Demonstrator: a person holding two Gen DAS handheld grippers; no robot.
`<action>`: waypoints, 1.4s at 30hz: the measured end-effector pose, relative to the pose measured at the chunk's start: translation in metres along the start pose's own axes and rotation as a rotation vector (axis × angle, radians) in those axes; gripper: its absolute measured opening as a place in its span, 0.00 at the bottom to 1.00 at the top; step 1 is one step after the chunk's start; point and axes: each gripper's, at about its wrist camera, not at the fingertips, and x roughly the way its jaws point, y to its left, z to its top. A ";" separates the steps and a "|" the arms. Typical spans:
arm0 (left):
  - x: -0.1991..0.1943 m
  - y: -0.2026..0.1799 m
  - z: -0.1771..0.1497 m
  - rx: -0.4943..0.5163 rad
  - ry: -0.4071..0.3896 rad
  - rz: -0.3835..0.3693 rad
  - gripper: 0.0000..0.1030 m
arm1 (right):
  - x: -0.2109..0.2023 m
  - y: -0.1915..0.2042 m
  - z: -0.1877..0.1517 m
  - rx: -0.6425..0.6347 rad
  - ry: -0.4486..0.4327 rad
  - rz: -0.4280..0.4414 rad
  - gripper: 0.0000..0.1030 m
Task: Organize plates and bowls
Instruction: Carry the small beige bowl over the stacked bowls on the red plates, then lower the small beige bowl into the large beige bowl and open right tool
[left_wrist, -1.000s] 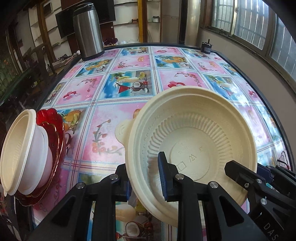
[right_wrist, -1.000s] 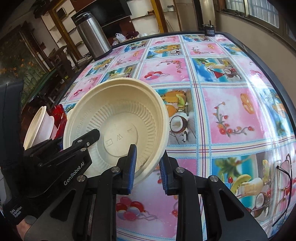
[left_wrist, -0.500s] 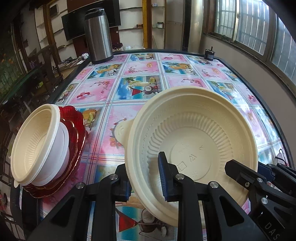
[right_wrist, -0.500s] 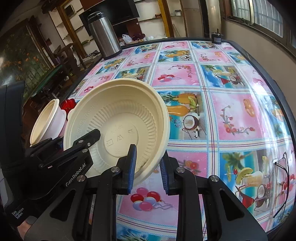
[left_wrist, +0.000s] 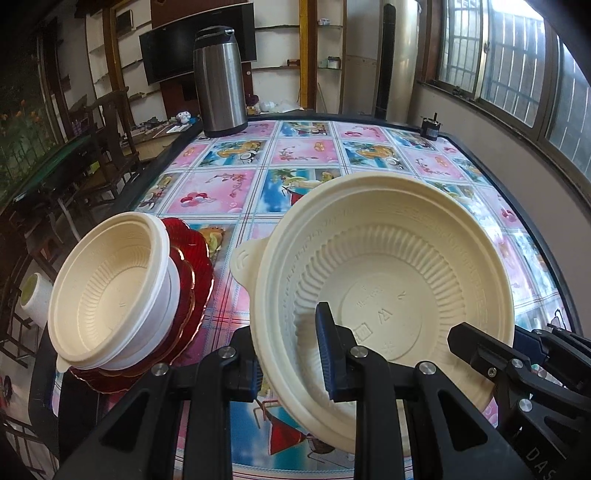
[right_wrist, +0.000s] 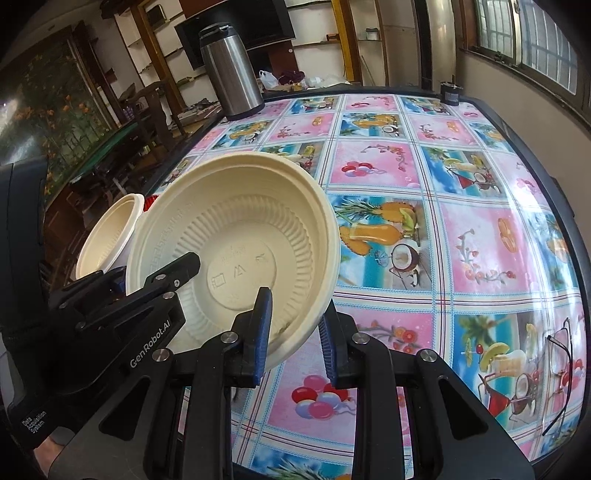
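A large cream plastic bowl (left_wrist: 384, 280) is held above the table, tilted toward me. My left gripper (left_wrist: 291, 354) is shut on its left rim, one finger inside and one outside. My right gripper (right_wrist: 295, 336) is shut on the same large cream bowl (right_wrist: 236, 240) at its right rim. To the left a stack stands on the table: a smaller cream bowl (left_wrist: 107, 291) nested in a white bowl on red scalloped plates (left_wrist: 192, 280). The smaller bowl also shows in the right wrist view (right_wrist: 110, 232), behind the held bowl.
A steel thermos (left_wrist: 219, 81) stands at the far edge of the patterned tablecloth (left_wrist: 303, 155). A small dark object (left_wrist: 430, 127) sits at the far right corner. Eyeglasses (right_wrist: 561, 365) lie near the right edge. Chairs (left_wrist: 107, 147) stand left of the table.
Both grippers have lifted the large bowl and pulled back with it. The stack of bowls and red plates now shows more fully to the left.
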 end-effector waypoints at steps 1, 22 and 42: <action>-0.002 0.003 0.001 -0.006 -0.004 0.001 0.24 | -0.001 0.003 0.001 -0.006 -0.004 0.002 0.24; -0.033 0.111 0.020 -0.183 -0.081 0.126 0.24 | 0.003 0.117 0.051 -0.231 -0.040 0.101 0.25; 0.008 0.164 0.011 -0.276 0.018 0.190 0.23 | 0.080 0.187 0.063 -0.321 0.083 0.108 0.25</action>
